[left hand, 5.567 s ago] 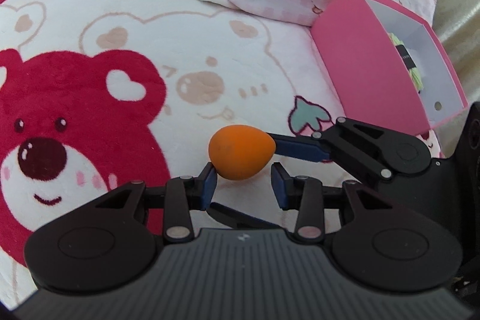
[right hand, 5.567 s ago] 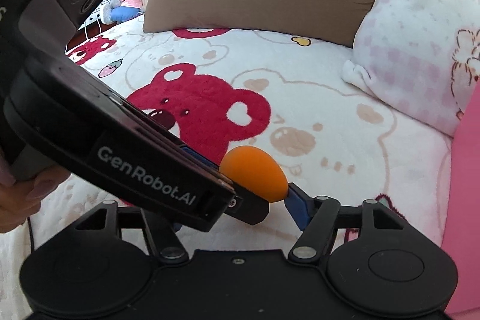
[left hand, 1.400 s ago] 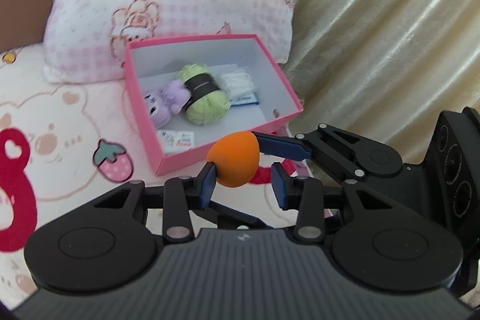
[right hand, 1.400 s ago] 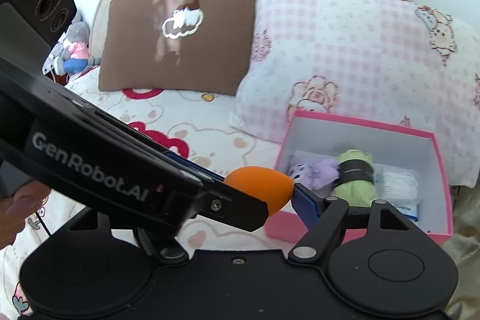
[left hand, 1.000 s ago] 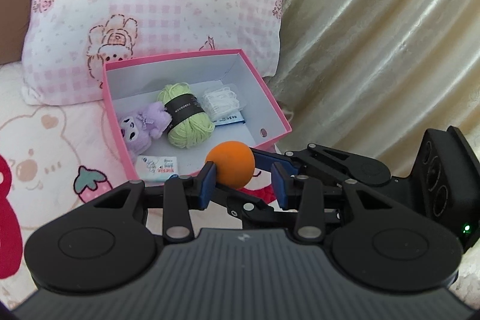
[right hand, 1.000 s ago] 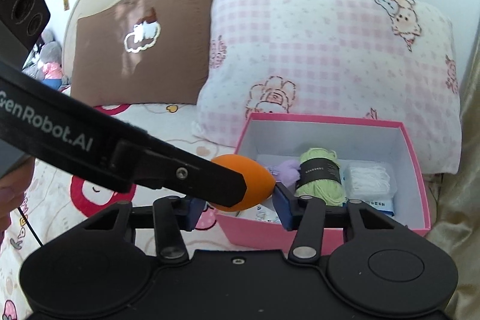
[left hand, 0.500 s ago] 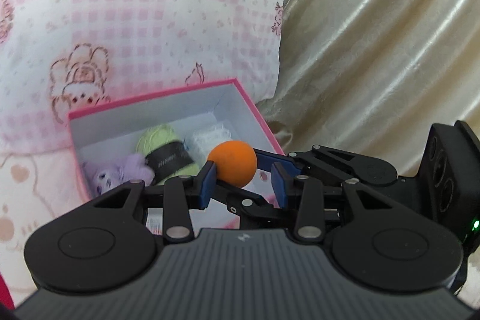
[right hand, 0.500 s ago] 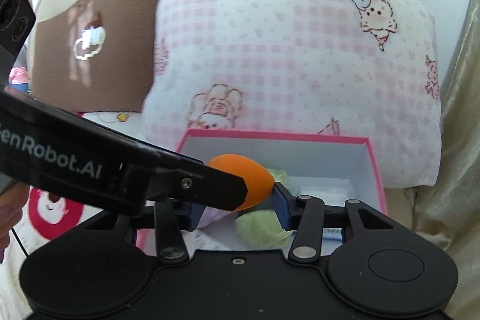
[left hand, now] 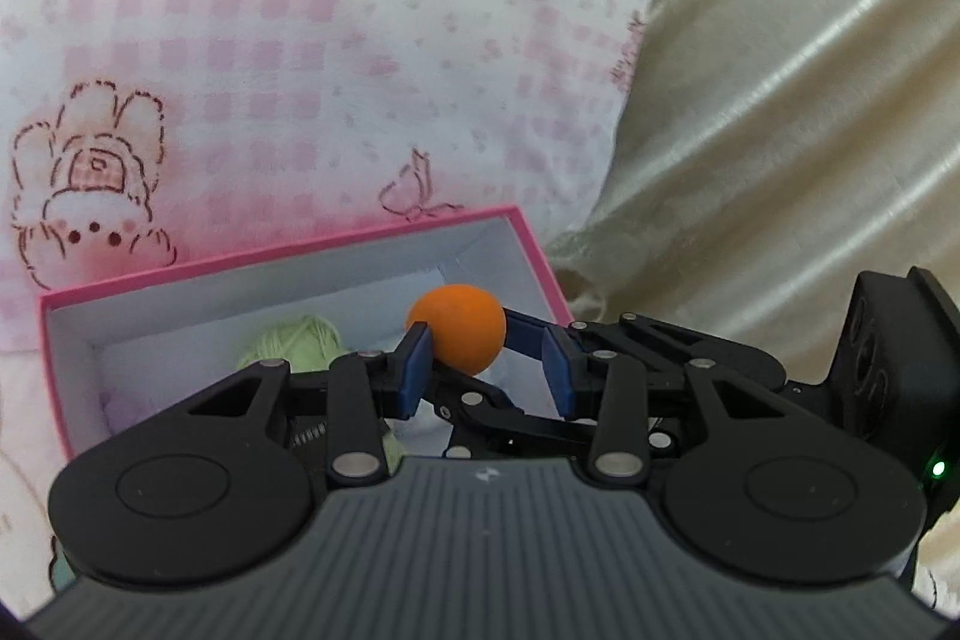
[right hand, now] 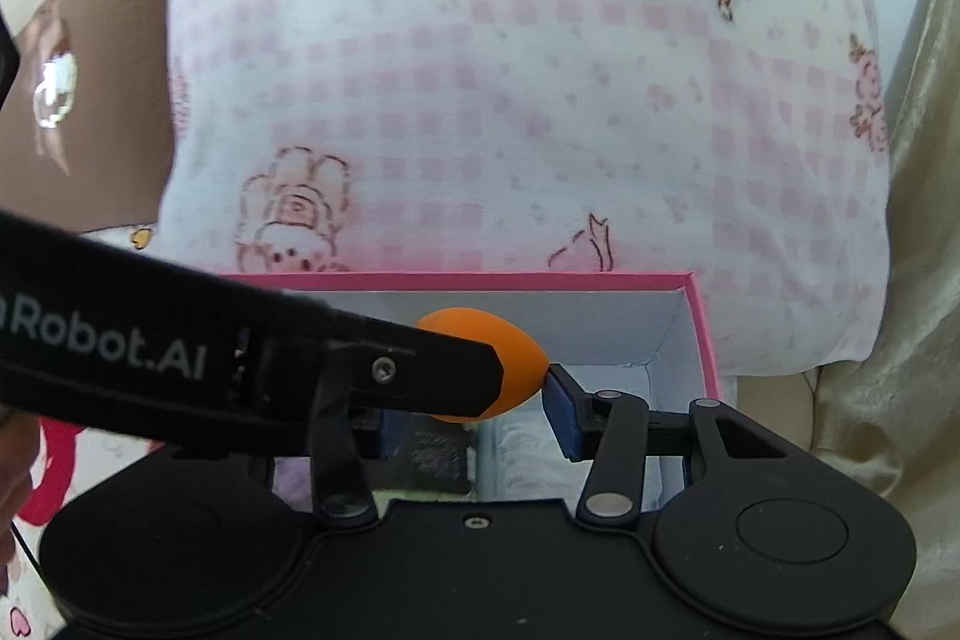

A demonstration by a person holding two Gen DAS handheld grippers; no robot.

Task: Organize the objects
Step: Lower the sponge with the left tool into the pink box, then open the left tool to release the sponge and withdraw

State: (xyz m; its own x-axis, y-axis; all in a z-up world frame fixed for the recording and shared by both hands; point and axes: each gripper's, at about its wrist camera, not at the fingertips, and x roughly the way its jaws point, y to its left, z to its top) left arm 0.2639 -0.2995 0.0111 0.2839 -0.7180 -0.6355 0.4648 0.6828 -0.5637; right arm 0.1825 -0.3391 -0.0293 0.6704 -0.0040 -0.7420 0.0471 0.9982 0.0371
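An orange egg-shaped sponge hangs above the open pink box. My right gripper is shut on the orange sponge, pinching it end to end. My left gripper is open around the sponge, its left pad touching it, the right pad apart. The left gripper's body crosses the right wrist view and hides part of the sponge. Inside the box lie a green yarn ball and a white packet, mostly hidden by the grippers.
A pink checked pillow leans right behind the box. A gold satin curtain hangs on the right. A brown cushion stands at the far left. The bear-print bedspread shows at the lower left.
Both grippers moved forward with the sponge, from over the bedspread to above the box's inside. The box and pillow now loom closer.
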